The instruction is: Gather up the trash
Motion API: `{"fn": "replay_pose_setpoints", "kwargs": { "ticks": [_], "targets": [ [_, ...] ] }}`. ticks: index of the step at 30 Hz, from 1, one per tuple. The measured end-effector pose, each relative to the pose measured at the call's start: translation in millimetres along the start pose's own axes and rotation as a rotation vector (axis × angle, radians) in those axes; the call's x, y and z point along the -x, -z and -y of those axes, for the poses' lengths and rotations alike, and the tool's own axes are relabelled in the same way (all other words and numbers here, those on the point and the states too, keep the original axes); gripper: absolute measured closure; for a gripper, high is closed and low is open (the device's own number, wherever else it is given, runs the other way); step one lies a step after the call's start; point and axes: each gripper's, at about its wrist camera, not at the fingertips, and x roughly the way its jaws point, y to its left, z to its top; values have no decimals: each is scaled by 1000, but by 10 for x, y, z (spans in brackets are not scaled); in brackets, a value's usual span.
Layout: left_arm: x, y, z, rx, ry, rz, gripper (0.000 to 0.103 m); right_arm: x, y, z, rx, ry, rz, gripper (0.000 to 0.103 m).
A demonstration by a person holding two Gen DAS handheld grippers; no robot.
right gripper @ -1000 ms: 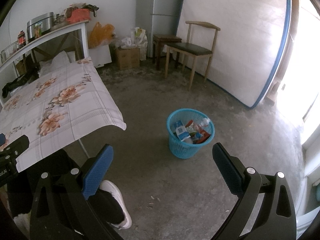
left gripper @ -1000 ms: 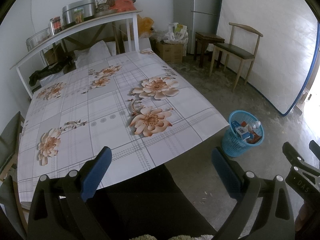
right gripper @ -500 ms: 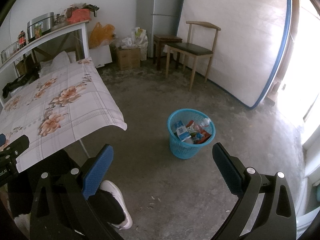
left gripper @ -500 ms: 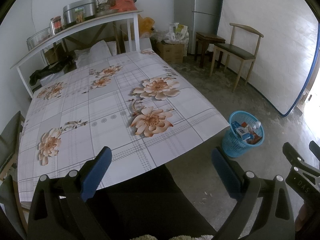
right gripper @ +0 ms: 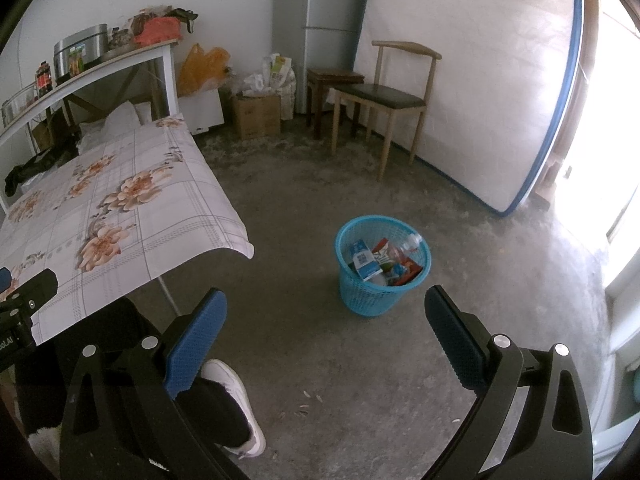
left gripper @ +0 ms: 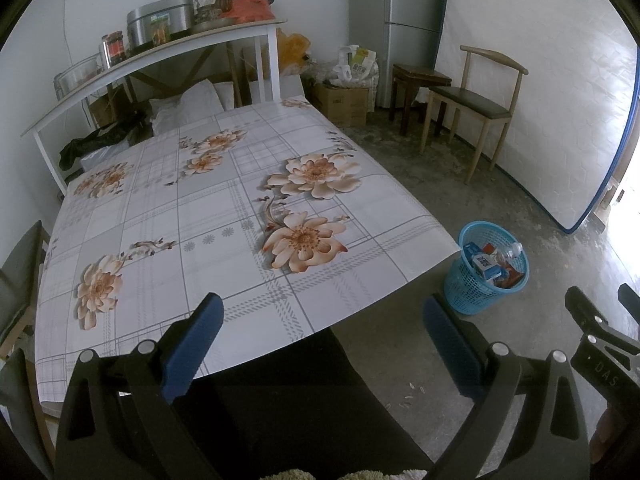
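Note:
A blue plastic trash basket (right gripper: 383, 270) stands on the concrete floor right of the table; it also shows in the left wrist view (left gripper: 486, 270). It holds a milk carton (right gripper: 363, 266), a clear bottle (right gripper: 408, 242) and red wrappers. My left gripper (left gripper: 320, 340) is open and empty, held over the near edge of the flowered table (left gripper: 192, 216). My right gripper (right gripper: 326, 334) is open and empty, above the floor short of the basket. The right gripper's side also shows in the left wrist view (left gripper: 600, 336).
A wooden chair (right gripper: 386, 96) and a dark stool (right gripper: 334, 80) stand by the far wall, next to a mattress (right gripper: 472, 80) leaning upright. Cardboard box (right gripper: 256, 116) and bags sit at the back. A shelf (left gripper: 152, 54) with tins runs behind the table. The person's shoe (right gripper: 236, 396) is on the floor.

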Motion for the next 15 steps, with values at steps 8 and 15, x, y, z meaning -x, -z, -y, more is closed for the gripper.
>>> {"fn": "replay_pose_setpoints", "kwargs": {
  "ticks": [8,15],
  "targets": [
    [-2,1,-5,1,1,-1,6,2,1,-5,-1,-1,-2,8],
    [-2,7,-8,3,0,-2,6,-2,3,-5,0,-2,-2,8]
  ]
}}
